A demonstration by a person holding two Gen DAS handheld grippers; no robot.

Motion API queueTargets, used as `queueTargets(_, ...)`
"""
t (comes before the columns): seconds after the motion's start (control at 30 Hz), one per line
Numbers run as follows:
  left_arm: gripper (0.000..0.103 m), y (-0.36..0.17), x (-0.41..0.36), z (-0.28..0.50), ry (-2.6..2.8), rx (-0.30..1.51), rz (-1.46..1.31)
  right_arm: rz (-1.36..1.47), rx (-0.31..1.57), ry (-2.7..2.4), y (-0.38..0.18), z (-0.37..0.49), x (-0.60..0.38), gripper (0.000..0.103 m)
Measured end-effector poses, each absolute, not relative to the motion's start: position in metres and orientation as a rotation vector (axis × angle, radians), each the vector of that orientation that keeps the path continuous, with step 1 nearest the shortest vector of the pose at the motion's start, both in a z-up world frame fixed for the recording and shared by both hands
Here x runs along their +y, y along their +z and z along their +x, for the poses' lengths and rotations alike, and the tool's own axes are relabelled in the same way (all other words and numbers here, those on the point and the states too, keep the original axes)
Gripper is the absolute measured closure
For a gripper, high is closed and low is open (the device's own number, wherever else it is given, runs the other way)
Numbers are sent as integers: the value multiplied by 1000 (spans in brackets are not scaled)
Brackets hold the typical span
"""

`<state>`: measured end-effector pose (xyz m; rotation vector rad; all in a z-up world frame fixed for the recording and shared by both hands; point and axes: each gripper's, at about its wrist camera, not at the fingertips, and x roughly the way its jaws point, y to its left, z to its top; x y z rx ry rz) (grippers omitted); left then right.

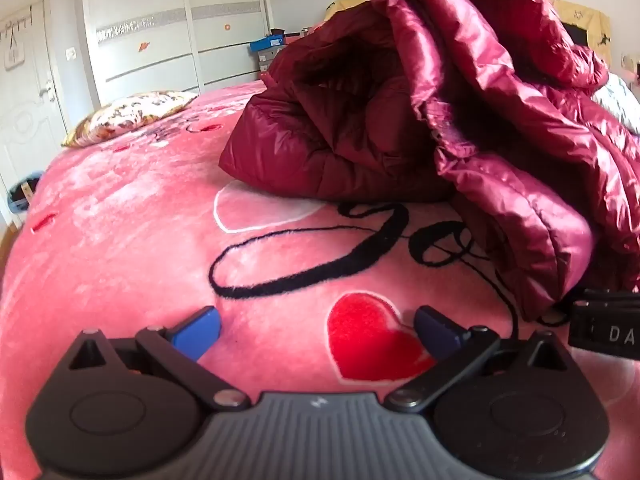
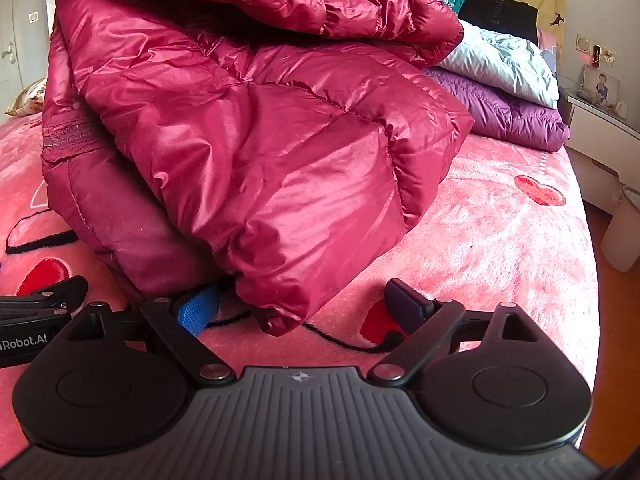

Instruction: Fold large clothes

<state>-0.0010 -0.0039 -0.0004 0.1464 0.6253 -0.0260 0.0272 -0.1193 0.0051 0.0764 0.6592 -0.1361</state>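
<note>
Presently, both my grippers, left (image 1: 316,330) and right (image 2: 304,308), hover spread and empty just over the bed (image 1: 120,240), near its front edge. The jacket (image 2: 248,128) lies heaped mid-bed, a hem corner drooping beside my right blue pad (image 2: 198,312), probably the next grab for straightening. A pink heart-print blanket covers the bed; a wardrobe (image 1: 160,32) stands behind, other jackets (image 2: 516,92) toward the headboard.

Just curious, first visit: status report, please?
Left gripper open, empty. Right gripper open at red jacket hem. Jacket bunched on bed. Nothing blocking.
</note>
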Motion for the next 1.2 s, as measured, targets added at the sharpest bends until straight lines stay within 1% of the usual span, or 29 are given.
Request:
queueTargets(0.1, 0, 2, -3, -12, -29, 576, 165, 78, 656, -135, 5, 27, -120, 0)
queueTargets(0.3, 0, 8, 2, -16, -46, 632, 142, 94, 654, -119, 12, 17, -126, 0)
queueTargets(0.47, 1, 21, 6, -28, -83, 684, 127, 98, 636, -123, 24, -25, -128, 0)
queueTargets(0.53, 1, 34, 10, -36, -106, 698, 97, 86, 622, -143, 34, -50, -127, 0)
queueTargets(0.6, 1, 52, 11, -46, -131, 672, 86, 72, 587, -170, 45, -71, -125, 0)
queueTargets(0.7, 1, 85, 14, -63, -169, 607, 114, 55, 505, -204, 72, -115, -119, 0)
queueTargets(0.87, 1, 143, 25, -80, -198, 511, 135, 36, 420, -237, 121, -181, -114, 0)
queueTargets(1.03, 1, 189, 42, -97, -197, 423, 142, -5, 365, -270, 180, -214, -103, 0)
queueTargets(1.2, 1, 220, 55, -113, -166, 357, 152, -24, 325, -284, 229, -241, -86, 0)
